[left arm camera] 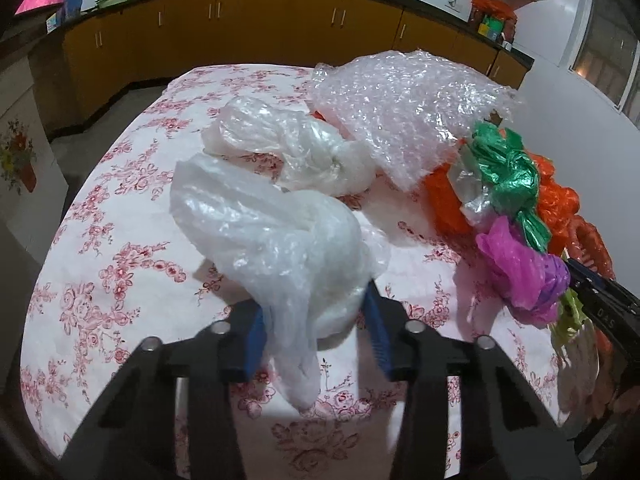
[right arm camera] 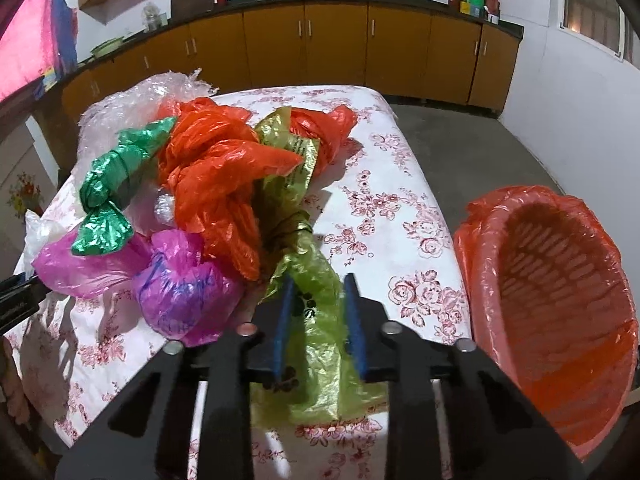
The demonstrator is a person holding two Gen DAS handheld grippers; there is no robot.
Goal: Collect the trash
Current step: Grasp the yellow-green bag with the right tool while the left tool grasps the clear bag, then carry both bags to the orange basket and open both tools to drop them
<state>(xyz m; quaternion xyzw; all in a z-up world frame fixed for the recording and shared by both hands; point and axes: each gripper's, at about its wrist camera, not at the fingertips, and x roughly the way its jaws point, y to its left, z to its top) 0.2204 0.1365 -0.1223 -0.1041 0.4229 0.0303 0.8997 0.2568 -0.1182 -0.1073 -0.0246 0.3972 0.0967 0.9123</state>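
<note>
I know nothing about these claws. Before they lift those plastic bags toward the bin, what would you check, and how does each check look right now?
1. Left claw has closed on the white plastic bag: ok.
2. Right claw has closed on the yellow-green bag: ok.
3. Yellow-green bag free of the orange bag: not ok, they are tangled.
4. Lined bin open with room: ok.
5. White bag free of the bubble wrap: cannot tell.
</note>
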